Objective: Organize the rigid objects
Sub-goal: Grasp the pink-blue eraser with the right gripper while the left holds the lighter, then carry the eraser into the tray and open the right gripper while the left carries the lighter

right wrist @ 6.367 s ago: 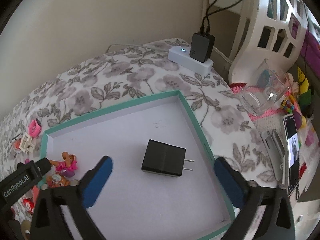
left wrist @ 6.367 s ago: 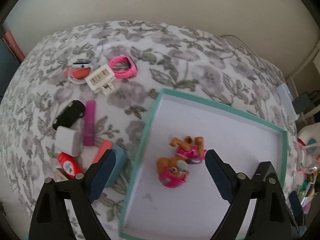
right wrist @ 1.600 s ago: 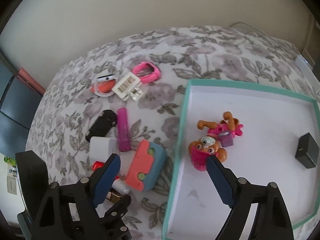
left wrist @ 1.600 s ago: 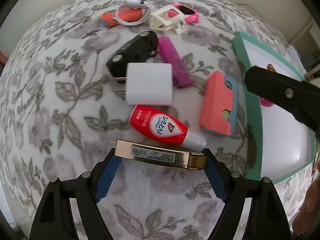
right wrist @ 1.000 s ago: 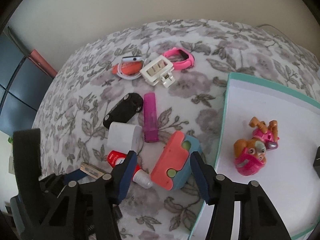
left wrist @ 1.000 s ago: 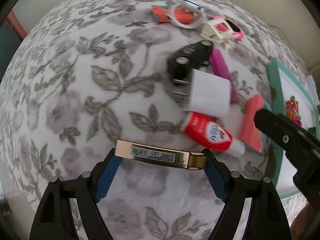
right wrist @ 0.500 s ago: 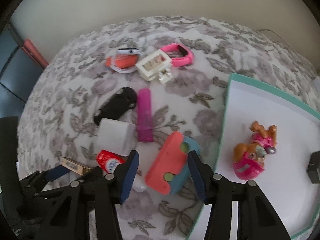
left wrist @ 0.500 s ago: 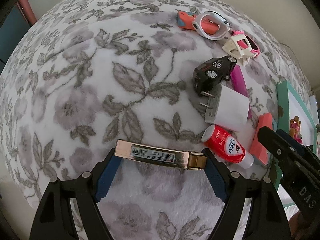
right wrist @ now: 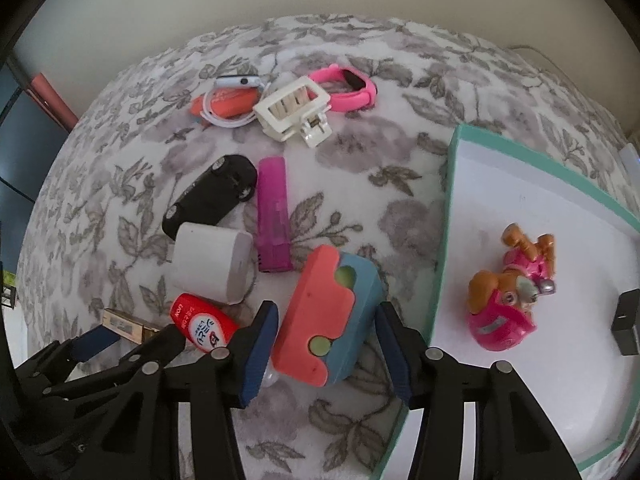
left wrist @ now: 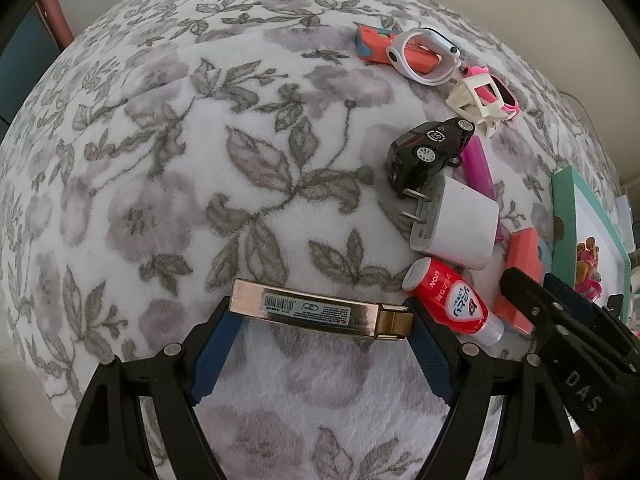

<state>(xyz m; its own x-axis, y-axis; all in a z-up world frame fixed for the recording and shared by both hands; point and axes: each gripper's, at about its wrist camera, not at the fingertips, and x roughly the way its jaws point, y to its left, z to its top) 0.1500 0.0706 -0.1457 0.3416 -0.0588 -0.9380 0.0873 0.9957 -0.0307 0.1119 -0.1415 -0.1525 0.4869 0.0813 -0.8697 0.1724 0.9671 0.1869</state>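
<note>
Gold bar clamped in the left gripper, coral-and-blue block between the fingers of the right gripper.

From the left wrist, the left gripper [left wrist: 322,334] holds a gold bar [left wrist: 320,314] by its two ends, lifted above the floral blanket [left wrist: 168,168]; a red tube [left wrist: 450,302], a white charger [left wrist: 456,228] and a black toy car [left wrist: 428,150] lie to its right. From the right wrist, the right gripper [right wrist: 326,346] is half closed around the coral-and-blue block [right wrist: 328,320], which lies on the blanket just beside the teal tray [right wrist: 442,248]; I cannot tell if the pads press on it. A pink puppy toy [right wrist: 508,296] lies inside the tray.
</note>
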